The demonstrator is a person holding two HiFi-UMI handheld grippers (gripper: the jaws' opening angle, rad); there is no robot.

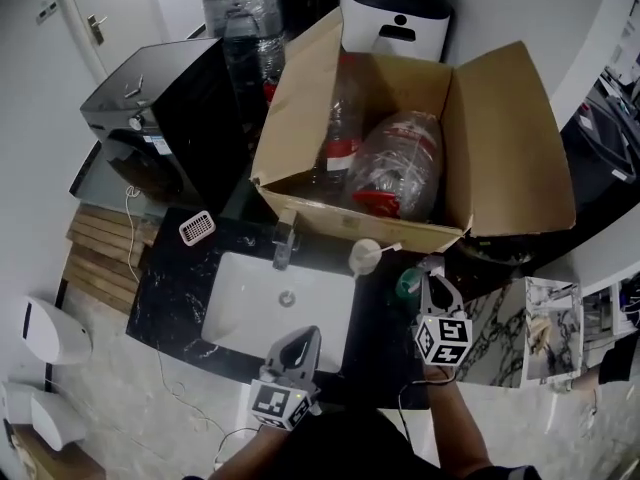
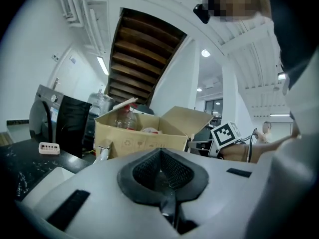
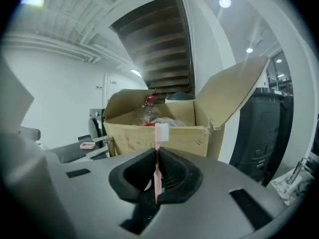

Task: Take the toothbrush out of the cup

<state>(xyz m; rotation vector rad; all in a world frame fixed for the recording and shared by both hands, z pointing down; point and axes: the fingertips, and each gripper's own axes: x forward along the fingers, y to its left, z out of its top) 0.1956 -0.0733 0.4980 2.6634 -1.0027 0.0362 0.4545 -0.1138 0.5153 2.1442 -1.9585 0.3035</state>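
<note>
Extraction is the step in hand, and by the look of things it is nearly done. The right claw (image 1: 433, 276) is clamped on the pink toothbrush (image 3: 158, 156), its pads pressed on the handle from both sides. The green cup (image 1: 408, 284), which I take for the task's cup, sits on the black bench (image 1: 170, 278) just beside that claw, to the right of the white sink (image 1: 250, 308).

From the head view I cannot tell whether the lower end of the brush is fully clear of the rim. In the right gripper view no cup shows around the handle, so I judge it out or almost out.

The brush stands upright between the pads, with its long axis running top to bottom across the line the claw points along. Its white bristle head is uppermost, in front of the cardboard box (image 3: 164, 133). Which way the bristles face is too small to tell.

The left claw (image 2: 162, 158) has its pads together on nothing and hangs near the sink's front edge.

The next move calls for a firm grip while carrying the brush clear of the cup, without knocking it, to a bare patch of bench.
</note>
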